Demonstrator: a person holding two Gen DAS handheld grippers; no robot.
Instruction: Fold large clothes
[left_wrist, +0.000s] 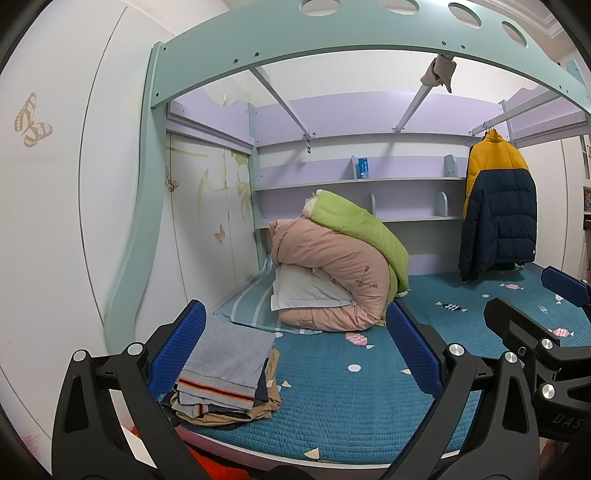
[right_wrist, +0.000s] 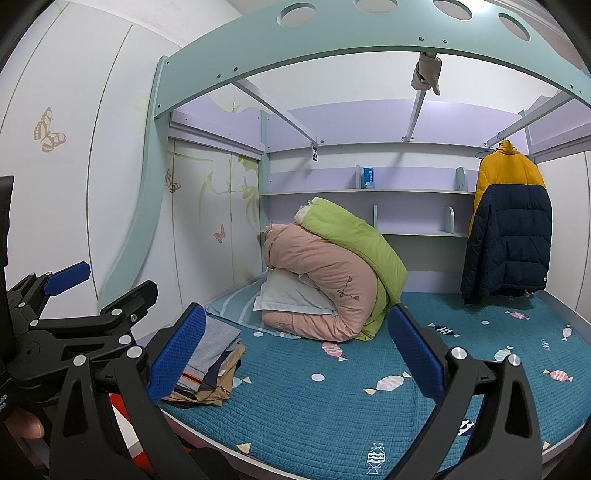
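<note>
Both grippers hang in the air before the bed (right_wrist: 332, 417), and both hold nothing. The left gripper (left_wrist: 295, 350) has its 2 blue fingers spread wide, and the right gripper (right_wrist: 295, 350) is wide in the same way. The yellow and navy puffer jacket (right_wrist: 508, 225) hangs on a hanger from the rail at the right side, its lower edge near the teal quilted mattress. A stack of folded clothes (left_wrist: 229, 373) lies at the left front corner of the bed. Behind it a pink quilt (right_wrist: 317, 284) and a green quilt (right_wrist: 354, 240) are rolled together over a white pillow (right_wrist: 288, 299).
</note>
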